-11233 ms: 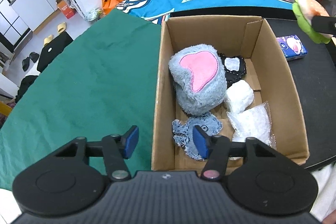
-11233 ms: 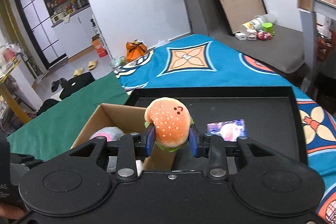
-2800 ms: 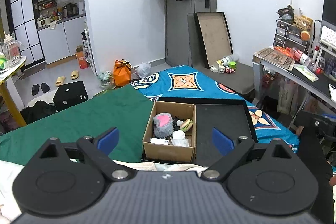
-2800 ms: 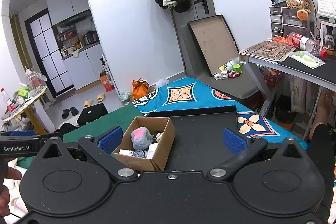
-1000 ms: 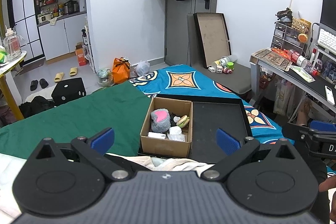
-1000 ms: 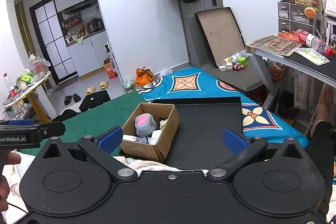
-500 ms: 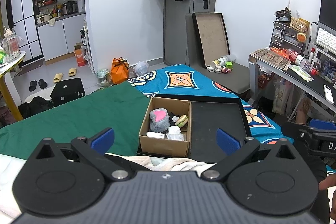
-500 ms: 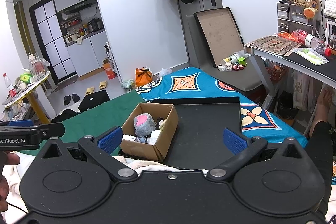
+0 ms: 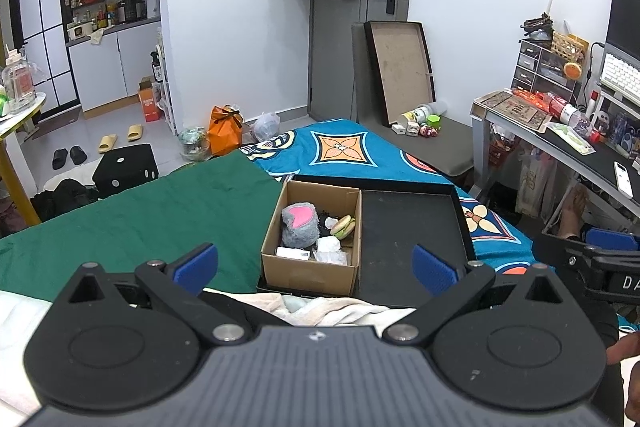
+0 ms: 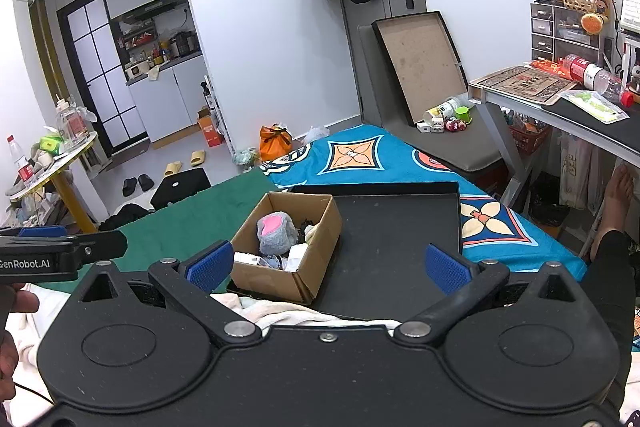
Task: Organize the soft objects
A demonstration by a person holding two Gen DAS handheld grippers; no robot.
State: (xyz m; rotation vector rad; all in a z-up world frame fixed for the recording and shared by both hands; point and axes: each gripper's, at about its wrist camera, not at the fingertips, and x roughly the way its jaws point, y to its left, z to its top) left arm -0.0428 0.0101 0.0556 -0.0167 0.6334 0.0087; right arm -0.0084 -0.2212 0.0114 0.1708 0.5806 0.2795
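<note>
The left claw (image 9: 315, 265) is held well back from the work area with its blue-padded fingers (image 9: 196, 264) spread wide and nothing between them. The right claw (image 10: 326, 267) is likewise spread wide and empty, and it hangs well short of the box, its pads (image 10: 445, 269) framing the scene from above.

The cardboard box (image 9: 308, 273) stands in the left part of a black tray (image 9: 412, 227), touching the tray's left wall, and the tray rests on a bed covered by a green sheet (image 9: 140, 219) to the left and a blue patterned blanket (image 9: 344, 151) at the far side and right. The right part of the tray is bare black surface.

Inside the box, a grey plush with a pink patch (image 9: 300, 225) sits at the far left. A burger plush (image 9: 343, 226) lies to its right, against the right wall. Nearer, a white crumpled soft piece (image 9: 329, 246) lies just beside a clear plastic bag (image 9: 334, 258), and a flat white packet (image 9: 294, 252) lies at the near left corner. Something dark lies behind the grey plush; what it is cannot be told.

In the right wrist view the same box (image 10: 288, 277) shows the grey plush (image 10: 275, 233) and pale items beside it.
</note>
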